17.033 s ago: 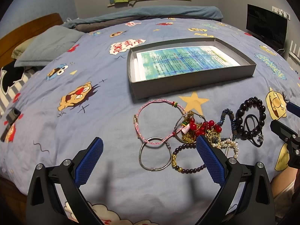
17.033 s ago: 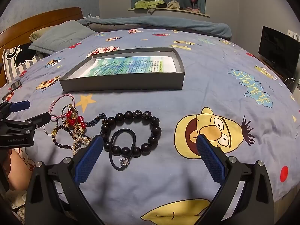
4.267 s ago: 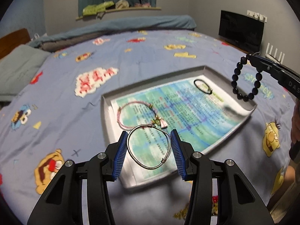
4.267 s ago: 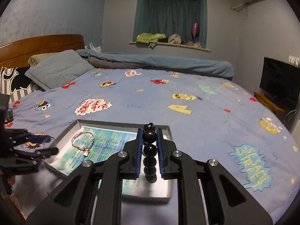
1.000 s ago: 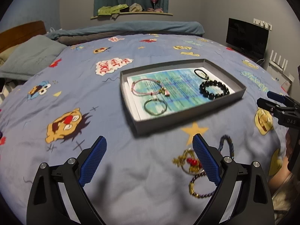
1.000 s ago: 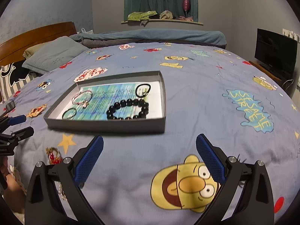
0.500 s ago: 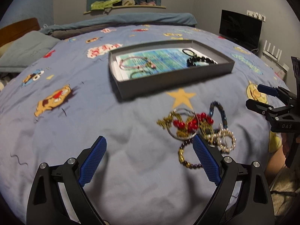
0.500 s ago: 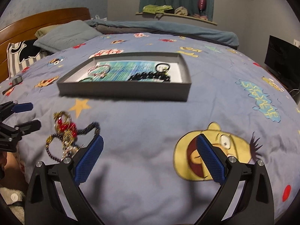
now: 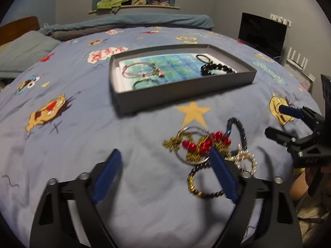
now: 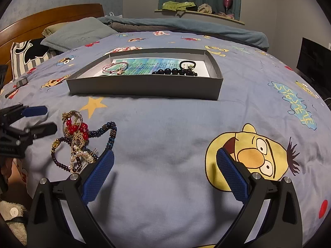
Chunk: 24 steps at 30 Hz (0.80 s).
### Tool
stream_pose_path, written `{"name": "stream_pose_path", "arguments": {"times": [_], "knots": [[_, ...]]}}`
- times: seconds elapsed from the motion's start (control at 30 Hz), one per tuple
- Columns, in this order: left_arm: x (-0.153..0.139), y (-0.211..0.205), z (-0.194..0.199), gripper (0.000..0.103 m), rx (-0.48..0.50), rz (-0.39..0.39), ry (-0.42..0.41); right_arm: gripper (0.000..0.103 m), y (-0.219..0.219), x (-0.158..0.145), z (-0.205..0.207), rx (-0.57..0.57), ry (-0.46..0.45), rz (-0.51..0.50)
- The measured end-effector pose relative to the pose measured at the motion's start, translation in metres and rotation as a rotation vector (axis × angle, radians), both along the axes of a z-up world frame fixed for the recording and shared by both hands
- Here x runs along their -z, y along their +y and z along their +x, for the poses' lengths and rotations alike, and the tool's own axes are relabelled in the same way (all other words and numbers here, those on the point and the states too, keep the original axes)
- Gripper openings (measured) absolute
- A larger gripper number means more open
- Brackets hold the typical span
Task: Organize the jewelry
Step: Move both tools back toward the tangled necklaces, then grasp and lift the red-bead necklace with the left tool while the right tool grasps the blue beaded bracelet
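A tangled jewelry pile (image 9: 206,144) of red beads, gold chain, pearls, dark beads and a silver ring lies on the blue bedspread. My left gripper (image 9: 164,155) hangs just left of it. Its jaws are closing with only bedspread between them, and its right finger overlaps the pile's edge. The grey tray (image 9: 186,93) behind holds a pink bracelet (image 9: 140,71), a silver bangle (image 9: 142,81), a black bead bracelet (image 9: 217,69) and a black hair tie (image 9: 203,57). My right gripper (image 10: 164,155) stands open over bare cloth, with the pile (image 10: 78,138) beside its left finger.
A grey pillow (image 10: 80,33) and a wooden headboard (image 10: 41,20) are at the far left. A folded blanket (image 10: 186,26) lies along the back of the bed. A dark screen (image 9: 261,33) stands beyond the bed's right side. A person's leg (image 9: 300,188) is at the bed edge.
Both grippers have sunk closer to the bedspread. The left gripper's jaws have narrowed, and the jewelry pile now sits larger, against its right finger.
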<state>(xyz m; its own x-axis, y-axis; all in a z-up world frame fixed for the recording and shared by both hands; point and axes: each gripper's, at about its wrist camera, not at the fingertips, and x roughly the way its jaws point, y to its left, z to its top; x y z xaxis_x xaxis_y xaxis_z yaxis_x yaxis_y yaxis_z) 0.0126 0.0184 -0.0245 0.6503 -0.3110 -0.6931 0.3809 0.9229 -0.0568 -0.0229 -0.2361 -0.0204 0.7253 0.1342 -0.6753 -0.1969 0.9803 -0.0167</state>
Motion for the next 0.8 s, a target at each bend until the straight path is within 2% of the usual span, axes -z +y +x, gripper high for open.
{"name": "stream_pose_path", "arguments": {"times": [0.07,0.27,0.37,0.5,0.73,0.8], "knots": [[-0.001,-0.005,0.003,0.062,0.019,0.013,0.004,0.098,0.000,0.000,0.000,-0.002,-0.002,0.000],[0.000,-0.013,0.000,0.041,0.073,0.011,0.016,0.098,0.001,-0.001,-0.001,-0.004,-0.003,-0.006],[0.002,-0.019,-0.005,0.036,0.111,0.019,0.023,0.098,0.001,-0.001,0.000,-0.001,-0.006,-0.005],[0.006,-0.024,-0.004,0.036,0.124,0.013,0.043,0.098,0.001,0.000,0.001,-0.002,-0.001,-0.002],[0.007,-0.034,0.004,0.036,0.133,0.039,0.031,0.098,0.000,0.000,0.001,0.000,-0.004,-0.004],[0.008,-0.036,0.006,0.028,0.136,0.043,0.038,0.098,-0.001,-0.001,0.000,0.002,-0.007,-0.003]]}}
